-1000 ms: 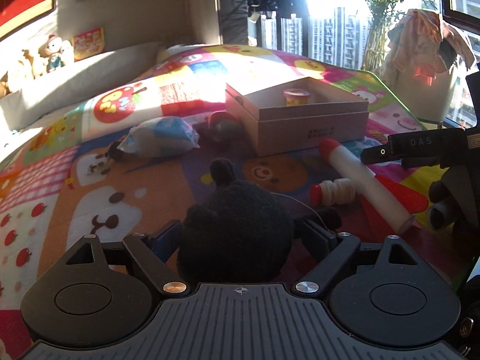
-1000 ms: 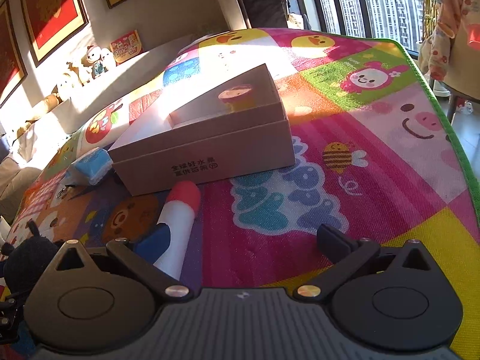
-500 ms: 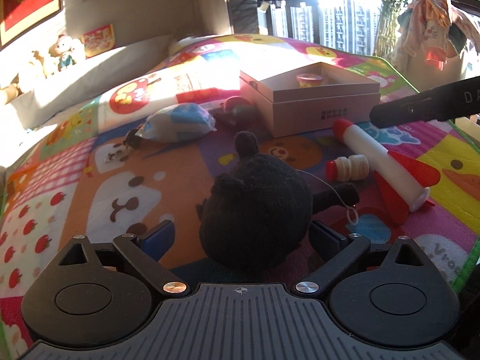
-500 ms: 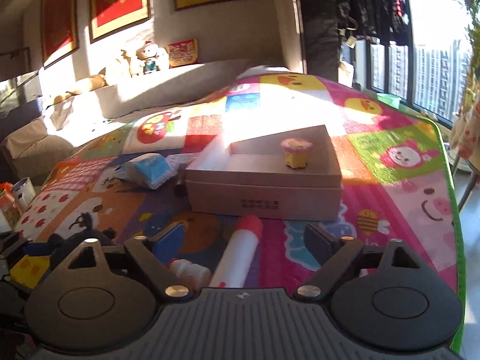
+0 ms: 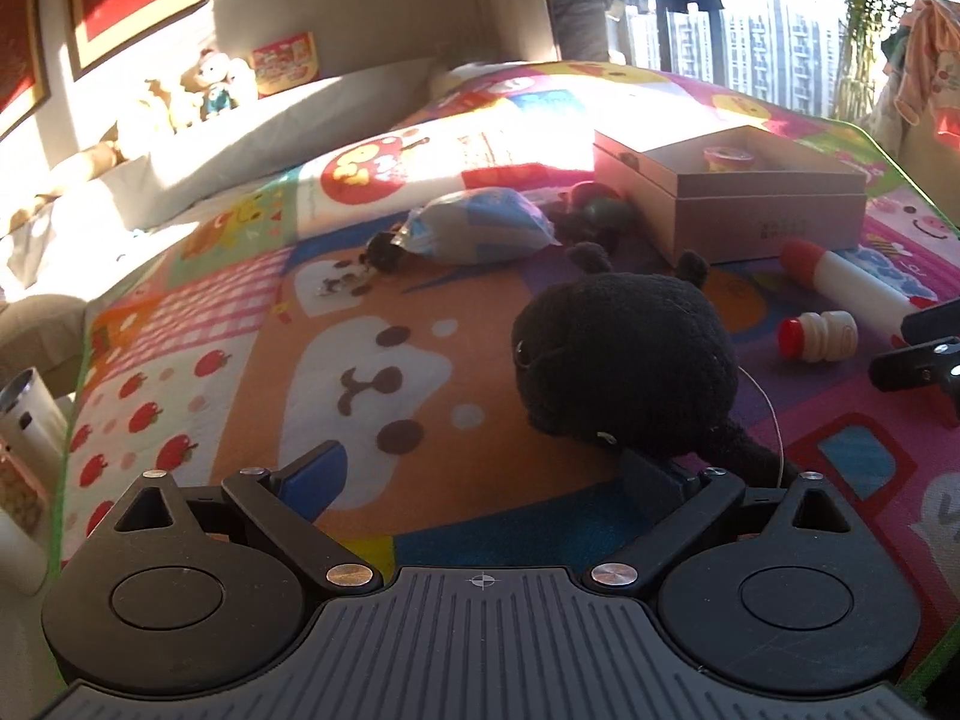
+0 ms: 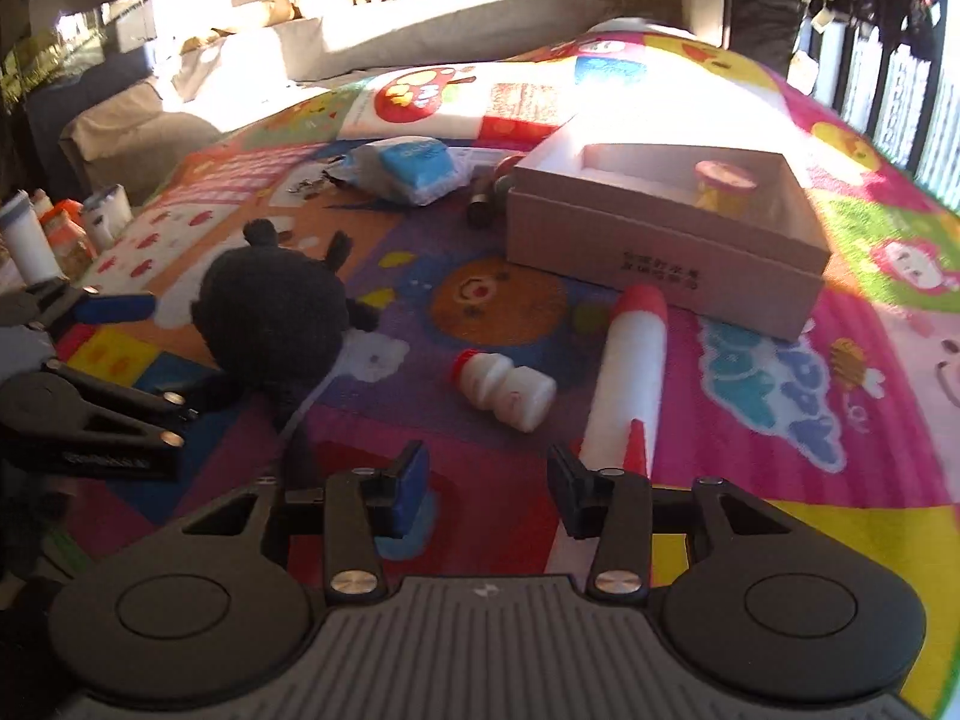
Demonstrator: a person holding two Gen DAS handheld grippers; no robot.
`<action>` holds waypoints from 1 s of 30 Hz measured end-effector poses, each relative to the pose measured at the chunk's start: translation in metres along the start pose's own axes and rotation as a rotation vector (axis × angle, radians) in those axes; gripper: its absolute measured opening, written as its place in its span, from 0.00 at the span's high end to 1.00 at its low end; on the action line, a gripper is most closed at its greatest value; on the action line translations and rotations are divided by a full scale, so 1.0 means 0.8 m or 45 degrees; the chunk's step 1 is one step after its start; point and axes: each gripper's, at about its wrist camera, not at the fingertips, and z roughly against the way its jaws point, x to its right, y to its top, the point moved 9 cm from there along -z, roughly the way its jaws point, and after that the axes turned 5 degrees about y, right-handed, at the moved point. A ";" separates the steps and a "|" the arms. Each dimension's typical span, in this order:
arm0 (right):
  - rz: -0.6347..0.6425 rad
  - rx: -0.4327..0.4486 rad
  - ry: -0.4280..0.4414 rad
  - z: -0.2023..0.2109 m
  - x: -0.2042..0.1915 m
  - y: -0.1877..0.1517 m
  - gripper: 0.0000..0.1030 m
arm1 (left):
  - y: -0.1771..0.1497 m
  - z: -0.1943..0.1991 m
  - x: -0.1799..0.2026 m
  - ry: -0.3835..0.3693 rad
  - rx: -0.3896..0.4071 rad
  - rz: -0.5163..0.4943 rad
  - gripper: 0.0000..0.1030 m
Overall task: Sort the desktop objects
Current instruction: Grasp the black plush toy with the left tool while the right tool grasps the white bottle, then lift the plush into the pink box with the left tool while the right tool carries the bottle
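The left gripper point(image 5: 480, 474) stands with its jaws spread wide and gripping nothing; the black plush toy point(image 5: 624, 360) sits on the play mat point(image 5: 198, 372) just ahead of the right-hand finger, its underside close over that finger's tip, whether touching cannot be told. The right gripper point(image 6: 489, 480) has just been closing its jaws, now partly drawn in with only bare mat between them. Beyond it a small white bottle with a red cap point(image 6: 501, 387) lies on its side, beside a long white toy rocket with a red nose point(image 6: 630, 372) that points at the open cardboard box point(image 6: 660, 252). A small yellow pot point(image 6: 723, 183) stands inside the box. A blue-and-white packet point(image 6: 408, 171) lies further back on the mat, left of the box.
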 end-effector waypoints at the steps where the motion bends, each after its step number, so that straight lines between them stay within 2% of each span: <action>1: -0.020 0.003 -0.001 0.000 0.006 0.000 0.58 | 0.001 0.001 -0.004 -0.004 -0.003 0.018 0.02; 4: -0.082 0.019 0.067 0.004 0.008 0.003 0.57 | 0.002 0.007 -0.010 -0.074 -0.010 0.058 0.02; 6: -0.095 0.034 0.091 0.003 0.004 0.009 0.46 | 0.005 0.014 -0.010 -0.133 -0.007 0.080 0.02; 7: -0.106 0.039 0.104 -0.001 0.000 0.015 0.45 | 0.006 0.017 -0.011 -0.149 -0.002 0.086 0.02; 13: -0.161 0.003 0.045 -0.043 -0.003 0.033 0.44 | 0.014 0.038 -0.006 -0.164 0.049 0.073 0.01; 16: -0.160 -0.010 0.051 -0.050 -0.005 0.029 0.57 | 0.014 0.037 0.001 -0.176 0.042 0.070 0.01; 17: -0.155 -0.013 0.056 -0.049 -0.006 0.027 0.64 | 0.014 0.035 0.004 -0.186 0.036 0.066 0.01; 21: -0.121 0.024 0.065 -0.032 -0.009 0.024 0.64 | 0.020 0.026 0.017 -0.194 0.048 0.046 0.01; 25: -0.123 0.057 0.120 -0.008 -0.007 0.025 0.64 | 0.033 0.014 0.031 -0.216 0.084 0.032 0.01; 30: -0.147 0.062 0.152 0.015 0.001 0.018 0.64 | 0.035 -0.005 0.061 -0.232 0.083 -0.059 0.01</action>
